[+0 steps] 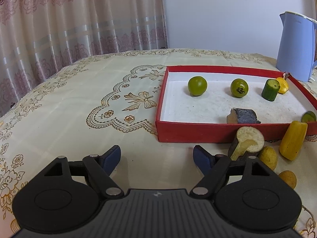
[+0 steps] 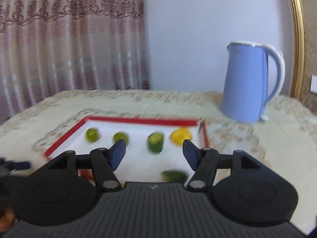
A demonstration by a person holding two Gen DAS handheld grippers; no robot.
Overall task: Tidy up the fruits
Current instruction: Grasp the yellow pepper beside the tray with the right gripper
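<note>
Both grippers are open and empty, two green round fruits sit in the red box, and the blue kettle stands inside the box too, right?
Not quite. The blue kettle stands outside the red box, on the tablecloth beyond its far right corner; the right wrist view shows it. The rest holds: the left gripper and right gripper are open and empty, and two green round fruits sit in the box.

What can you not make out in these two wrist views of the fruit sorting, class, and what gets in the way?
- Green slice, left wrist view: cut off by the frame's right edge.
- Dark-skinned piece in the red box, left wrist view: its base sits behind the near wall.
- Round tan fruit by the box: partly behind the left claw.
- Fruits in the right wrist view: motion blur; green piece partly behind the right claw.
</note>
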